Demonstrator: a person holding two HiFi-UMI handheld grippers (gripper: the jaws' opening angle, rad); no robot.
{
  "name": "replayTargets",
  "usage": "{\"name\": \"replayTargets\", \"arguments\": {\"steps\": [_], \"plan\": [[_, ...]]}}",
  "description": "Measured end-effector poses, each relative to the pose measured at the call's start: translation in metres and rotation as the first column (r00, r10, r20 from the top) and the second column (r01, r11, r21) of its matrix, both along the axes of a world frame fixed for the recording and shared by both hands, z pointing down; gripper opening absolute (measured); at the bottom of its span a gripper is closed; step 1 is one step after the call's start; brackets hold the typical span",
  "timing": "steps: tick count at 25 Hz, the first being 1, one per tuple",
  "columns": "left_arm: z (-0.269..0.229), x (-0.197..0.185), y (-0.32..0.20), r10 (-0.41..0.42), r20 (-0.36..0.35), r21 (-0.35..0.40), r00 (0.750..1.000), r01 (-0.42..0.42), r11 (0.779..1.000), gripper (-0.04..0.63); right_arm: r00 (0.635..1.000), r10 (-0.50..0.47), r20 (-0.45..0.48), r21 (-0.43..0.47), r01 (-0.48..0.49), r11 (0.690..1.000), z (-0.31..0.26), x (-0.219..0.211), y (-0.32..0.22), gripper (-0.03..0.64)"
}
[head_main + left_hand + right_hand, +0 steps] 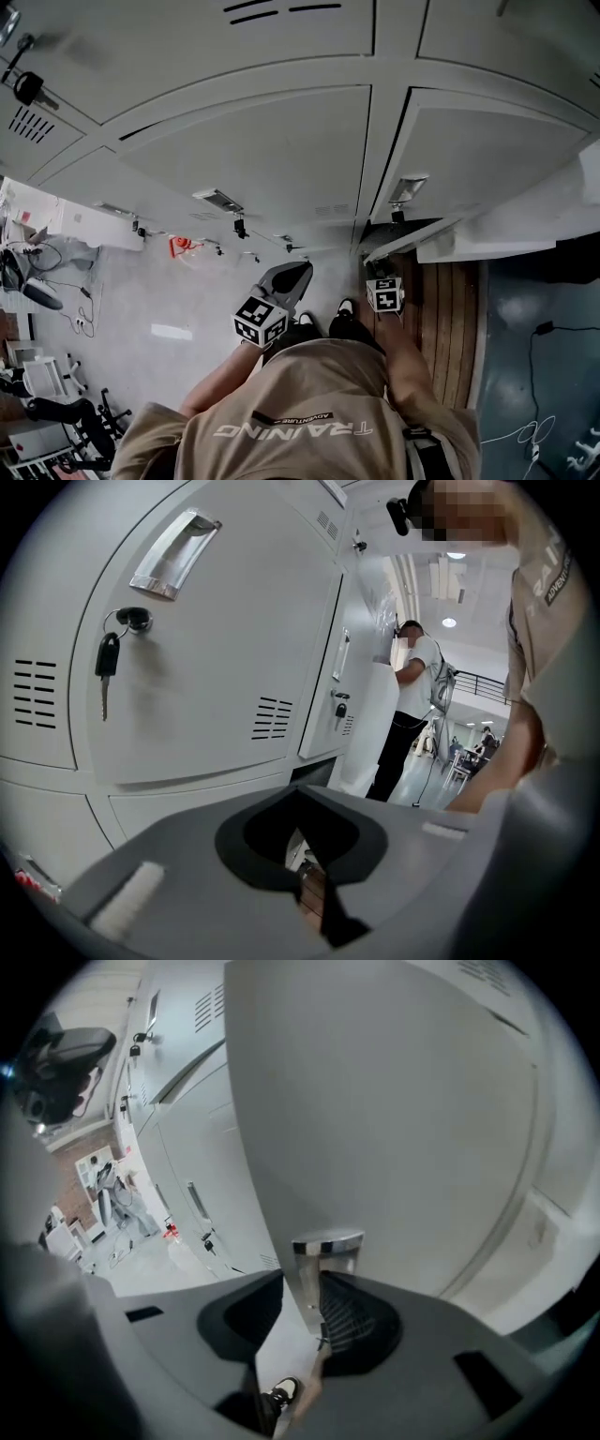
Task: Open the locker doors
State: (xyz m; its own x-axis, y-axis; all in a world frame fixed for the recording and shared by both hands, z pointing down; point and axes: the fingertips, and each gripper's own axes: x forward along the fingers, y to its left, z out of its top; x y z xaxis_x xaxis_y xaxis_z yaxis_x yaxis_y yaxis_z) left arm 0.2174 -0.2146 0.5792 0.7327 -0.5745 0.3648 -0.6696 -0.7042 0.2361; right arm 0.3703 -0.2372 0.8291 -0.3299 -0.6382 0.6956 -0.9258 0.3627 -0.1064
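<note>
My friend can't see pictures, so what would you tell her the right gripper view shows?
The right tongs grip a shiny metal handle on a plain grey locker door that fills most of the picture. To the left, a row of more grey lockers runs away into the room, and a shoe shows far below.

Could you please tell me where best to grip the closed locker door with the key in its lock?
Pinch the chrome handle above the key, coming straight at the front of the door; the flat panel seems to offer no other lip.
</note>
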Motion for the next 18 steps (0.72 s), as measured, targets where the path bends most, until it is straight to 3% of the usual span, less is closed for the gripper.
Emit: {"name": "replayTargets", "arguments": {"steps": [7,14,18], "plan": [[-0.014,0.014,0.016,0.108,-0.031,0.013,0.994,-0.108,0.994,0.007,0.982,0.176,-0.069,-0.028,-0.178,0.984,0.001,0.053,0.09,0.09],[-0.031,0.018,0.022,0.175,-0.057,0.049,0.983,-0.172,0.984,0.007,0.904,0.396,-0.164,-0.028,-0.405,0.914,-0.012,0.13,0.139,0.063],[-0.035,0.01,0.027,0.181,-0.077,0.061,0.981,-0.176,0.982,0.007,0.871,0.445,-0.21,-0.022,-0.459,0.888,-0.021,0.158,0.151,0.057]]}}
